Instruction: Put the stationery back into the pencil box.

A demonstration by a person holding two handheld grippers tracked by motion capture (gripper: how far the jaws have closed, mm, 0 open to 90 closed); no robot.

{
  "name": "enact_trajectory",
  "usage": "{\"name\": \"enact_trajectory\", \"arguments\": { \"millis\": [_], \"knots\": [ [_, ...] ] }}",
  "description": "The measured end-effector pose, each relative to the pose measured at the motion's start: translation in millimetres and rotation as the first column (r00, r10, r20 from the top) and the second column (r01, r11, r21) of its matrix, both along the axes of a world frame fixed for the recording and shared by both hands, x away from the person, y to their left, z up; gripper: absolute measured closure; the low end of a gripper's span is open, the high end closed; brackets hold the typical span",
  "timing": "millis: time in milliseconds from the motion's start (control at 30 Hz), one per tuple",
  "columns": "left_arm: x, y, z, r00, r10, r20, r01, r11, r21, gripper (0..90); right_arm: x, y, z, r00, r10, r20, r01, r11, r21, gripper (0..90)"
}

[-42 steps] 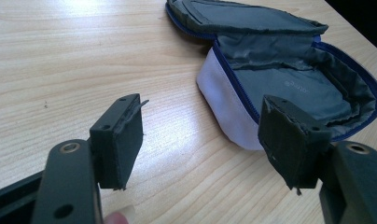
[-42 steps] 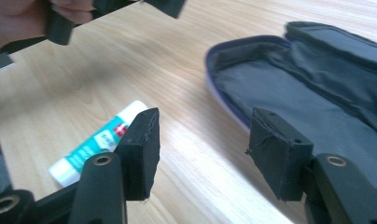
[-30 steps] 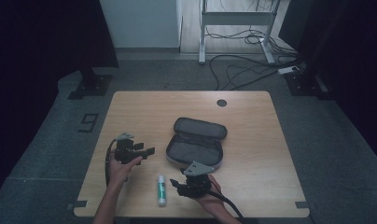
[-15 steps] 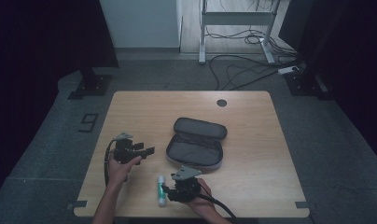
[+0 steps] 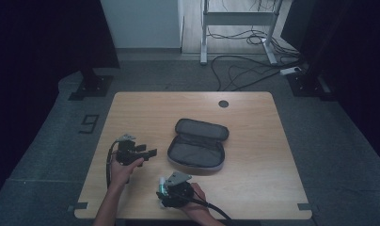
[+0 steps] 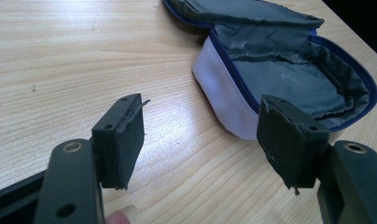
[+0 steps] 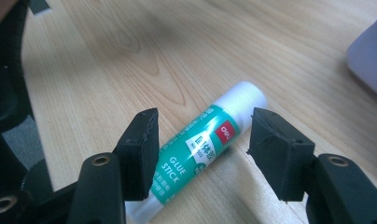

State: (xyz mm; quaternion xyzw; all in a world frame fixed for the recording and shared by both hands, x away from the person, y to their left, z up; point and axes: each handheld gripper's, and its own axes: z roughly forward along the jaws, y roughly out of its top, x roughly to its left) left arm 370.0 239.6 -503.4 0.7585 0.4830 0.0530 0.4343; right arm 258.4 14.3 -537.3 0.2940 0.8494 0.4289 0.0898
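Observation:
A glue stick [image 7: 210, 140] with a teal label and white cap lies flat on the wooden table [image 5: 254, 179]. My right gripper [image 7: 200, 128] is open and low over it, one jaw on each side of the tube, the pads apart from it. In the high view that right gripper [image 5: 165, 192] sits near the table's front edge and covers most of the glue stick [image 5: 163, 183]. My left gripper [image 6: 200, 116] is open and empty, pointing at the unzipped grey pouch [image 6: 289, 79]. From above, the left gripper [image 5: 150, 152] is just left of the pouch [image 5: 197, 147].
The pouch lies open in the middle of the table, its lid flap folded back and blue zipper edge showing. A round cable hole [image 5: 223, 103] sits near the far edge. Cables trail from both grippers toward the front edge.
My right gripper has moved left and down, from beside the pouch's front to over the glue stick, now hiding most of it from above. The left gripper has stayed put.

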Motion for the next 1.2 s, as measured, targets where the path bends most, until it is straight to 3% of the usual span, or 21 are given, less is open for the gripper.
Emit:
{"name": "enact_trajectory", "arguments": {
  "millis": [433, 833, 967, 1033, 1200],
  "knots": [
    [-1.5, 3.7, 0.3, 0.9999, 0.012, 0.006, -0.012, 0.9999, -0.005, 32.5, 6.1, 11.8, -9.4, 1.0, -0.001, 0.002, 0.001, 0.998, -0.059, 42.1],
    [-1.6, 4.6, 0.4, 0.9998, 0.017, 0.008, -0.017, 0.9999, 0.001, 32.6, 5.6, 2.8, -10.4, 0.9988, -0.034, 0.034, 0.037, 0.994, -0.105, 48.3],
    [-1.5, 4.6, 0.0, 0.9998, 0.02, 0.007, -0.02, 0.9998, 0.001, 32.7, 6.0, -0.5, -10.1, 0.9986, -0.043, 0.032, 0.046, 0.994, -0.102, 54.4],
    [-1.2, 4.1, -0.5, 0.9998, 0.017, 0.004, -0.017, 0.9998, 0.004, 32.7, 6.7, -3.6, -9.6, 0.9982, -0.052, 0.032, 0.055, 0.993, -0.102, 62.7],
    [-1.4, 3.0, -0.8, 0.9999, 0.013, 0.007, -0.013, 0.9999, 0.007, 32.7, 9.5, -8.3, -8.4, 0.9987, -0.047, 0.02, 0.049, 0.993, -0.104, 64.4]
  ]
}}
